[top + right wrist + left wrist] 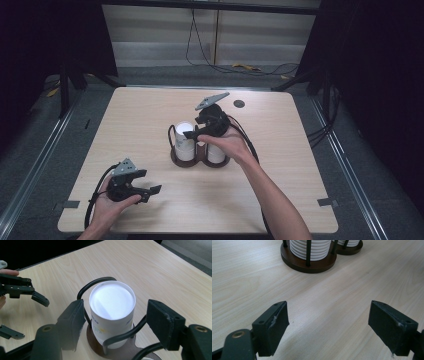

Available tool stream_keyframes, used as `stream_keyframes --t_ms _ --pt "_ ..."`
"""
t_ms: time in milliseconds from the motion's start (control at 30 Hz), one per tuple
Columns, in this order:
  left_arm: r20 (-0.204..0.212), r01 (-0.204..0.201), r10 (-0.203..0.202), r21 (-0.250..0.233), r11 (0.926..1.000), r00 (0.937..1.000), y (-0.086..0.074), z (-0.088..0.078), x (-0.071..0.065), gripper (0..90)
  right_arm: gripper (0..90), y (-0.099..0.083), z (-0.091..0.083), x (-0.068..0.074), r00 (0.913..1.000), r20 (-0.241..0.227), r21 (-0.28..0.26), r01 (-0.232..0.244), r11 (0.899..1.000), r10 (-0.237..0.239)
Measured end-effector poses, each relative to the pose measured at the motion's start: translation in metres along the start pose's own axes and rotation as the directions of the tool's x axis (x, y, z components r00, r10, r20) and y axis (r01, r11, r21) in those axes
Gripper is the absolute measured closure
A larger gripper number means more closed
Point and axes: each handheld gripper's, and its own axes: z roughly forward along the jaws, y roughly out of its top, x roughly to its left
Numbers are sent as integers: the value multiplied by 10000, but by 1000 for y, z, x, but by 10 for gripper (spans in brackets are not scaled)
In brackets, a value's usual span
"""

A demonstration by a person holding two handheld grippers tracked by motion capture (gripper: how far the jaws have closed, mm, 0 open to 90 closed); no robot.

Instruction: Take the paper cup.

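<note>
A brown wooden holder [181, 162] with black wire hoops stands mid-table and carries two stacks of white paper cups. The left stack [184, 140] is the taller one; the right stack [216, 152] is partly hidden by the hand. My right gripper [192, 135] hovers over the left stack [112, 305], open, a jaw on either side of the top cup without touching it. My left gripper [152, 192] is near the table's front left, open and empty [328, 320], pointing at the holder's base [308, 266].
A small dark round disc [239, 103] lies near the table's [150, 110] far edge. Bare wood stretches between the left gripper and the holder. Cables lie on the floor beyond the table.
</note>
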Motion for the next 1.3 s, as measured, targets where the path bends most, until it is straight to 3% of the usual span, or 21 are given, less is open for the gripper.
stream_keyframes --t_ms 333,500,667,867,1300 --pt "27 49 -49 -35 10000 10000 0 0 1 161 264 6 12 -4 9999 -75 409 -82 9991 85" --pt "37 26 -26 -32 10000 10000 0 0 1 161 258 12 18 -4 9994 -328 700 130 9975 -107" --pt "32 30 -29 -62 10000 10000 -1 -1 1 161 257 16 27 -6 9995 -230 1197 243 9925 -217" --pt "44 23 -23 -25 10000 10000 -1 -1 1 161 274 19 31 -6 9991 -246 1253 382 9914 -354" --pt "12 51 -51 -43 10000 10000 -1 -1 2 161 276 23 43 -6 9971 -582 2183 613 9740 -497"
